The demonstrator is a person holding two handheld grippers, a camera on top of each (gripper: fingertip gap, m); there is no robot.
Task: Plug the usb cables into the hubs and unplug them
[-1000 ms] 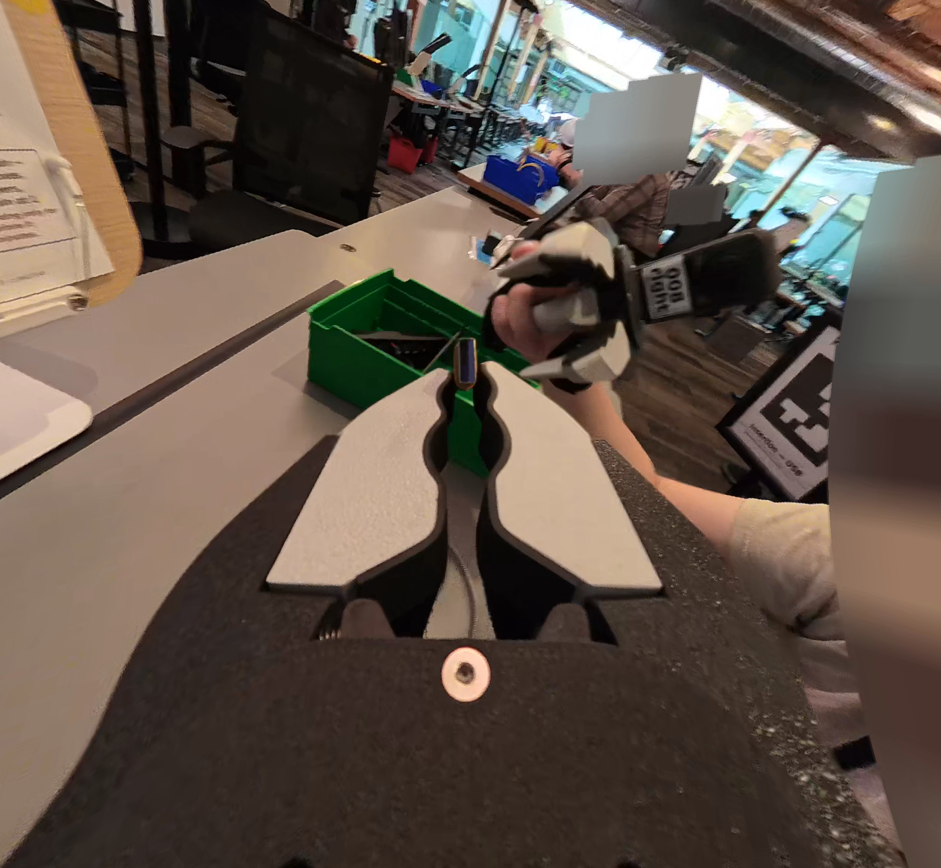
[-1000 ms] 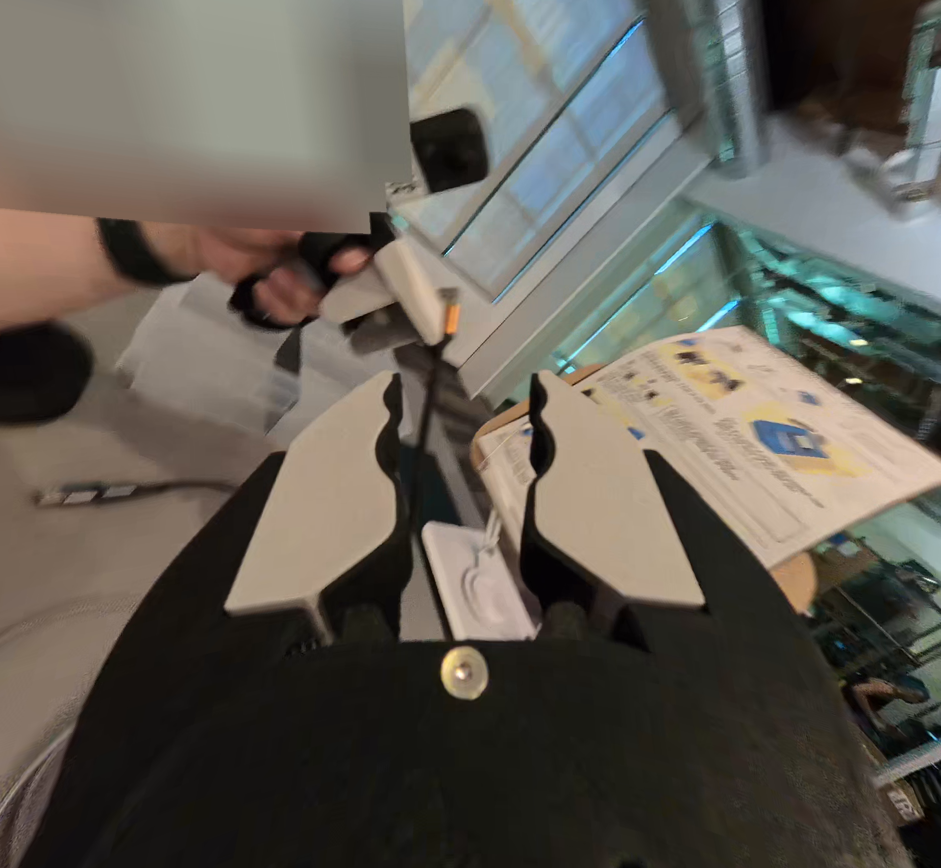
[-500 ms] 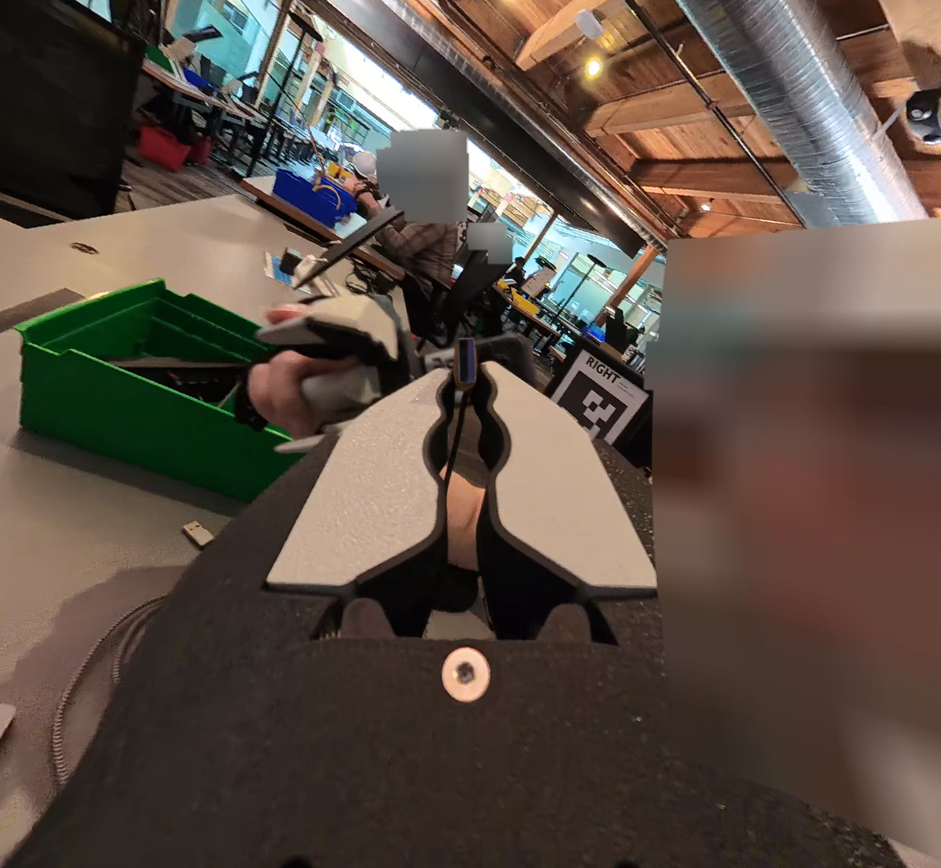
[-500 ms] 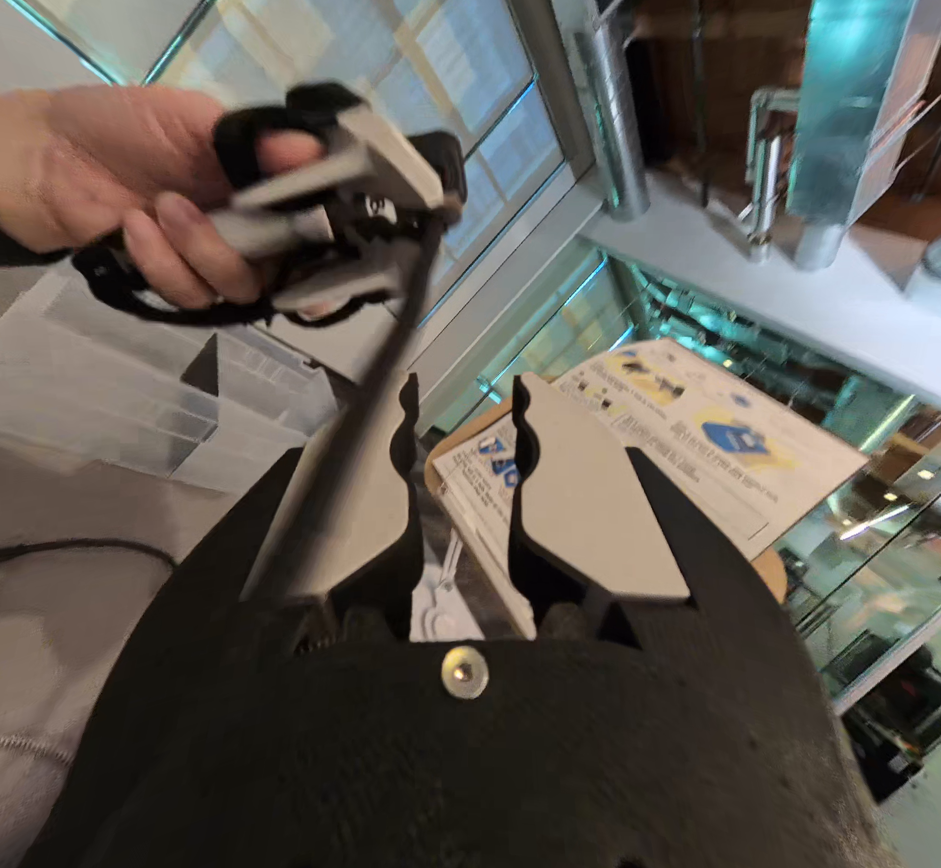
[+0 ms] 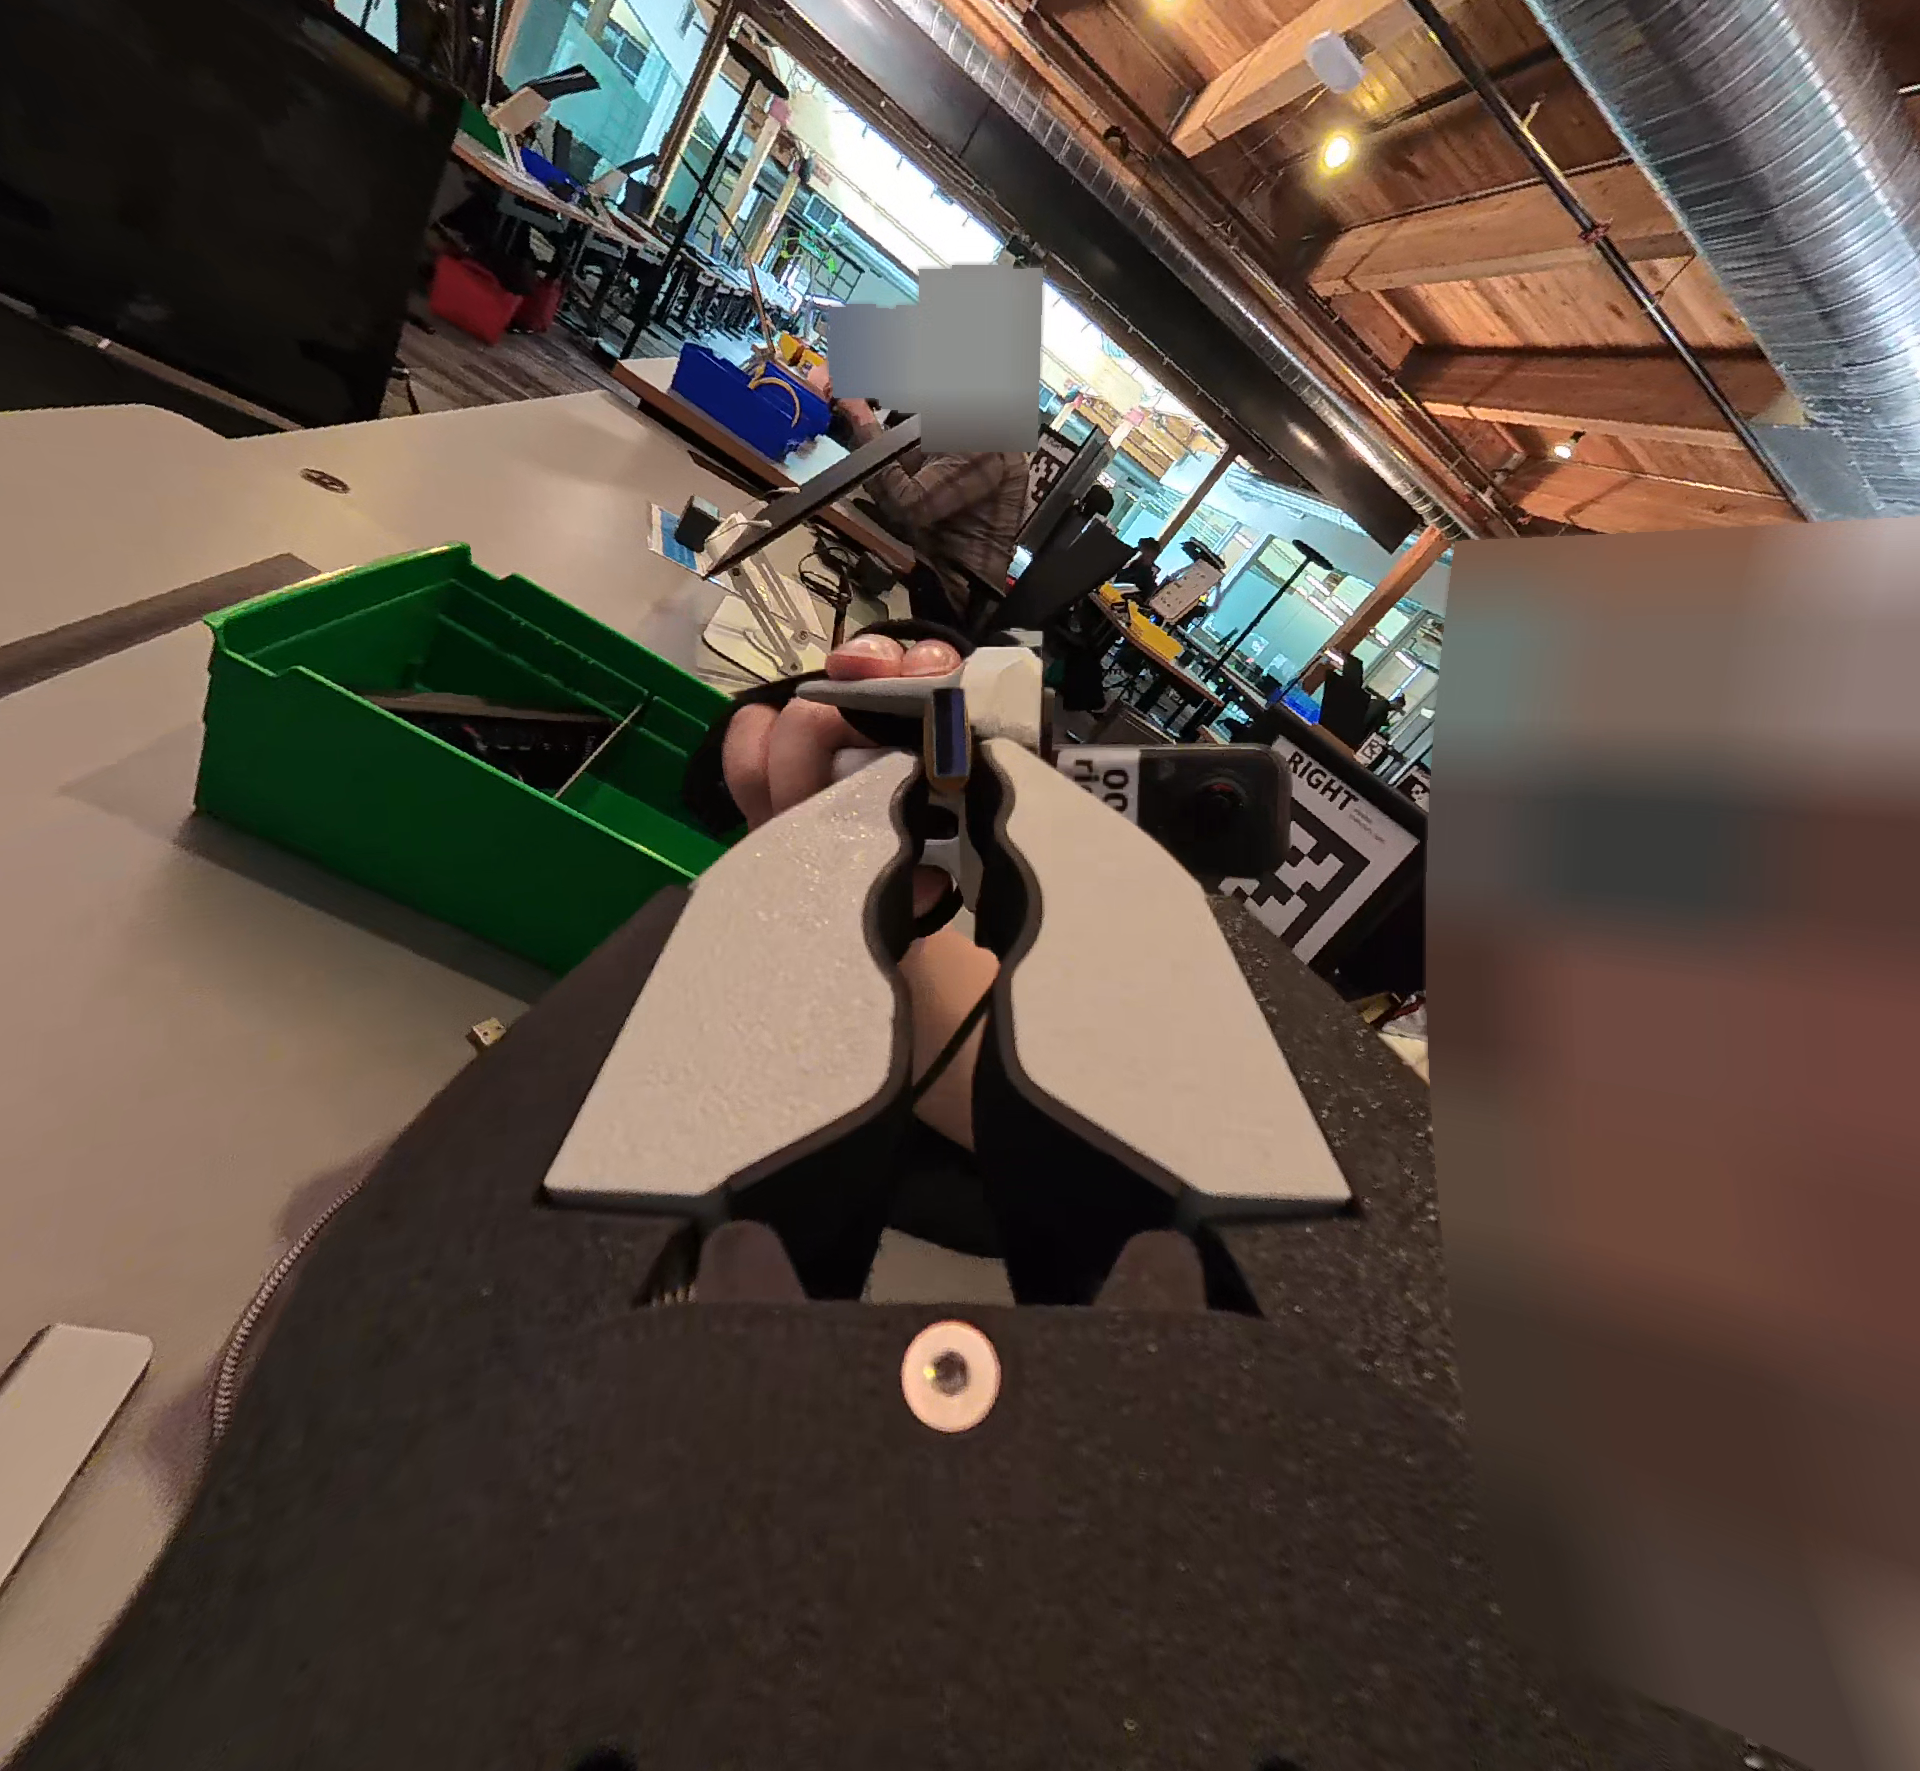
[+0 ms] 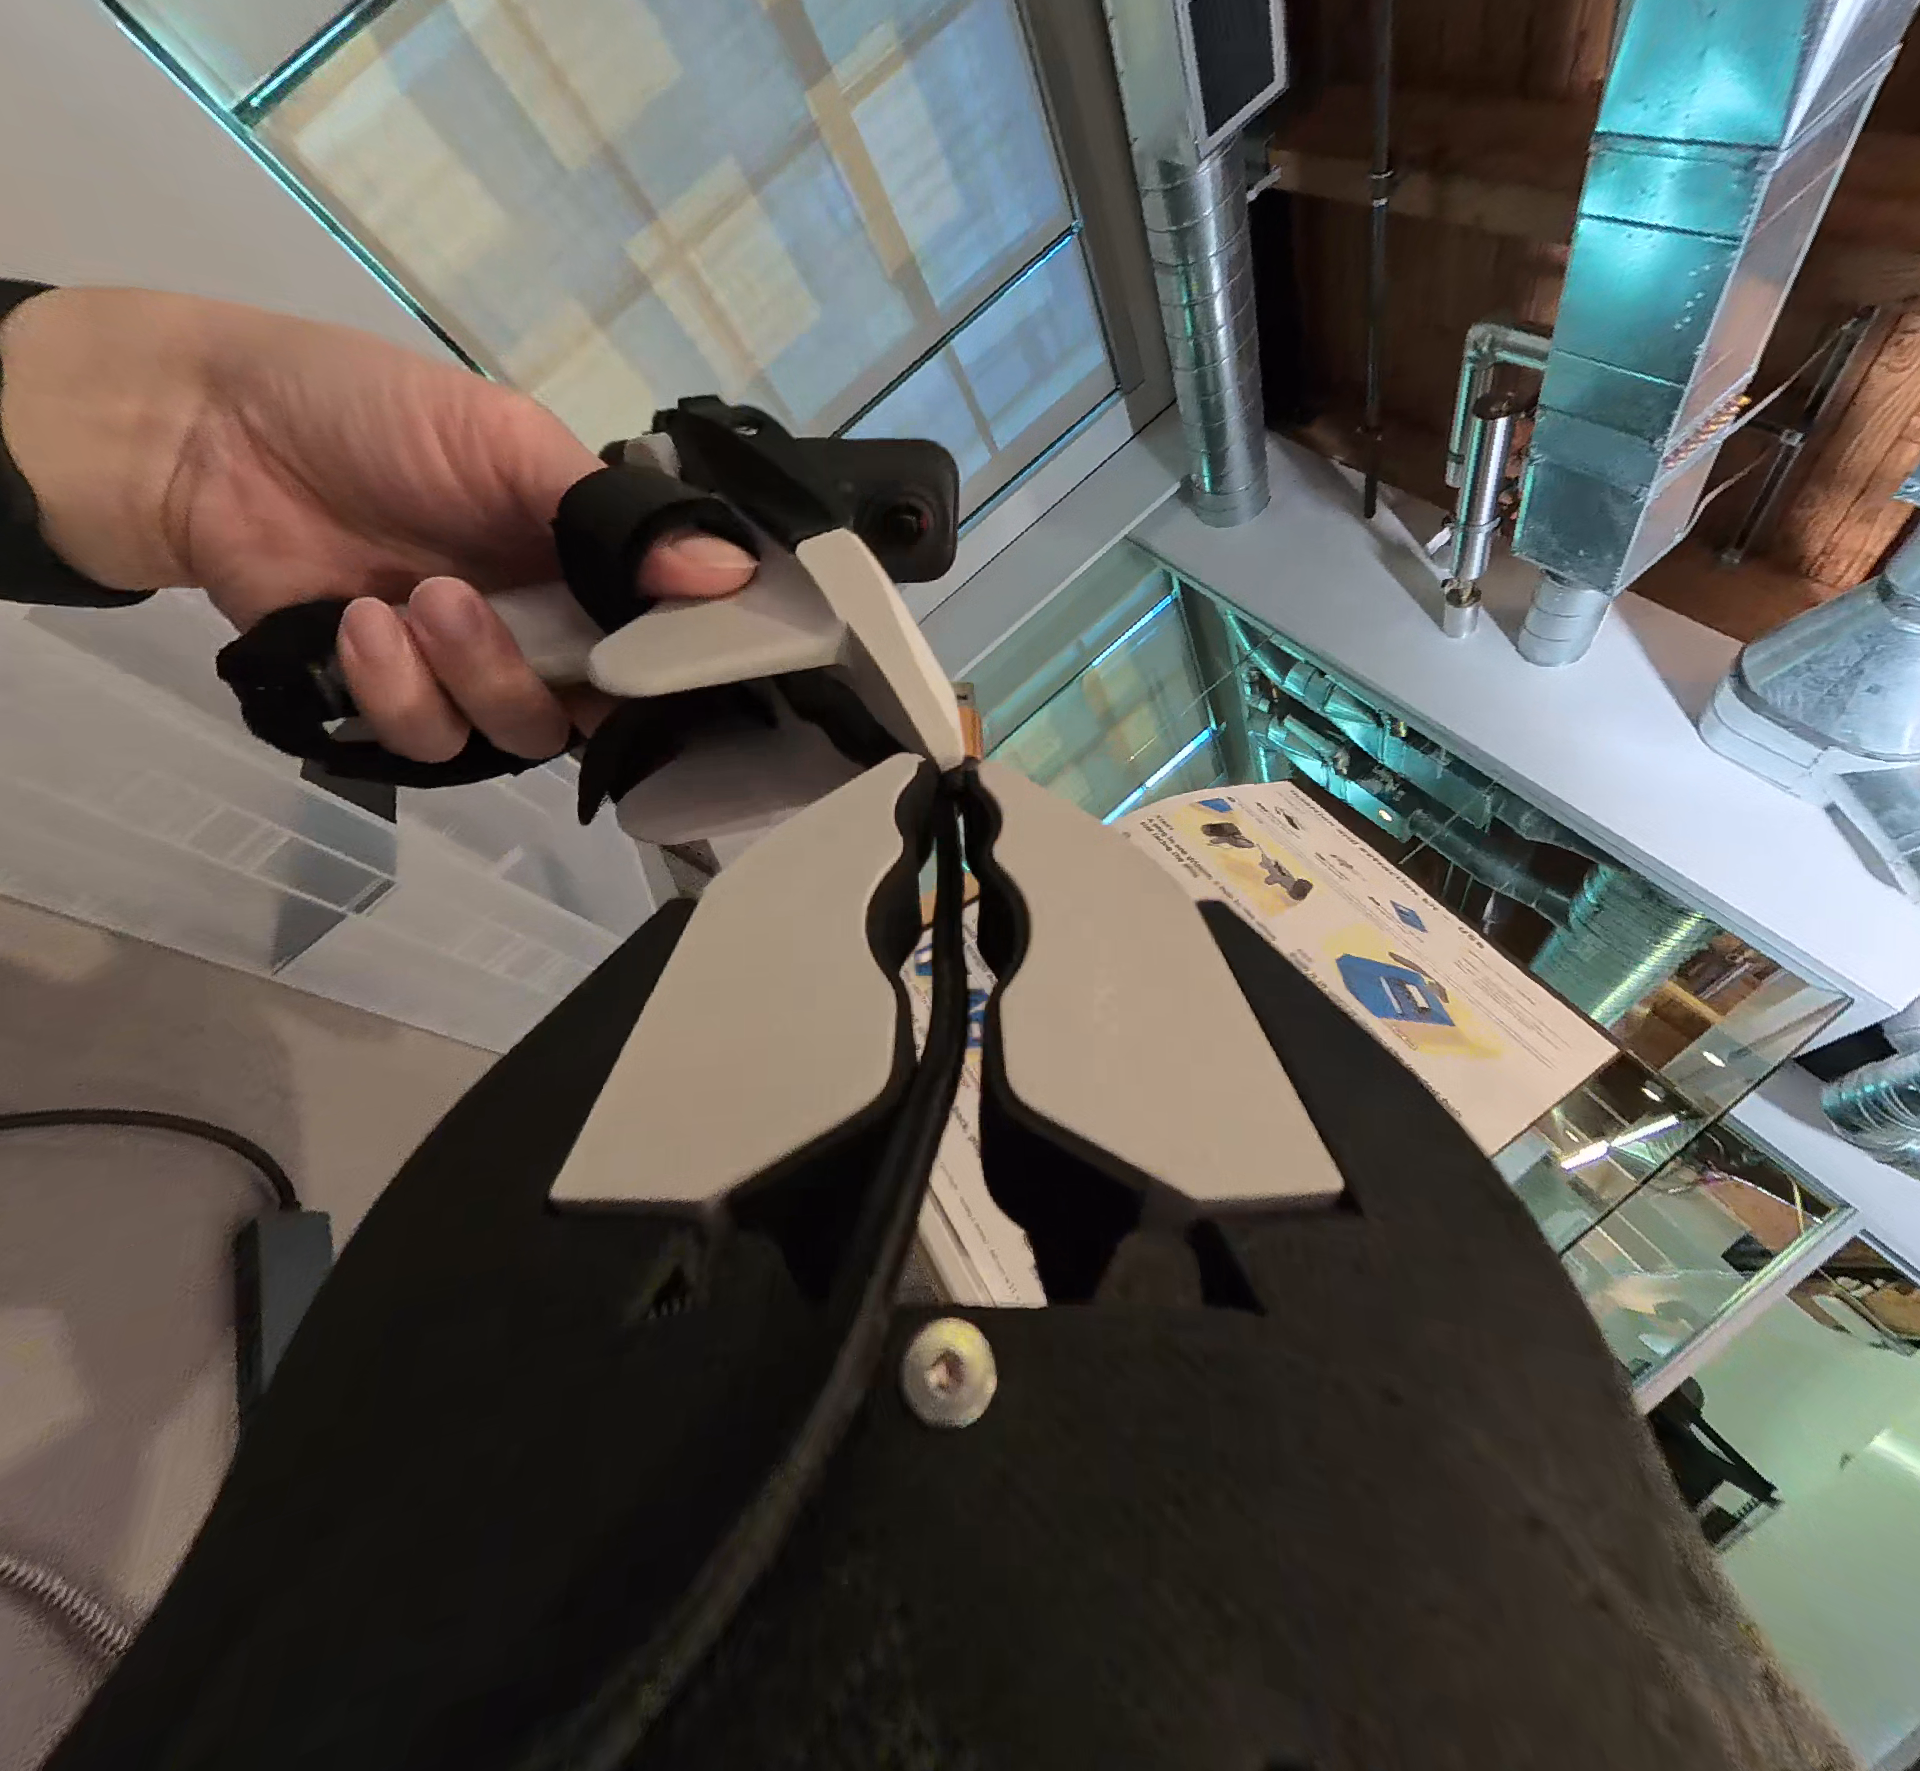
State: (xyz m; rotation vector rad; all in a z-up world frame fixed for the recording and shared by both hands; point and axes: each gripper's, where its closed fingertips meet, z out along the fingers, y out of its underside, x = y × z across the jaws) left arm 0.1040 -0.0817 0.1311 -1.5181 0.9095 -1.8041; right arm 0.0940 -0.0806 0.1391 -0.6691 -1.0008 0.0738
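My left gripper [image 5: 948, 771] is shut on a USB plug [image 5: 948, 734] with a blue insert, held up in the air above the grey table [image 5: 156, 994]. My right gripper [image 6: 951, 776] is shut on the thin black cable [image 6: 935, 1025] just behind that plug; the cable runs down between its fingers. In the right wrist view the left gripper [image 6: 948, 742] comes in from the upper left, held by a hand [image 6: 312, 474], with its tips against mine. The hand on the right gripper [image 5: 790, 745] shows just beyond the plug. No hub port is clearly visible.
A green bin [image 5: 416, 786] with dark parts stands on the table to the left. A flat silver device [image 5: 62, 1389] and a braided cable [image 5: 260, 1306] lie at the near left edge. A small grey box [image 6: 281, 1264] with a cable lies low left. A printed poster [image 6: 1382, 952] stands behind. The tips of both grippers are at nearly the same place. From either gripper's tips it is about 30 cm to the flat silver device [image 5: 62, 1389].
The right gripper was open and apart from the left one; it has come up to the left gripper's tips and shut on the cable. Both views have tilted upward.
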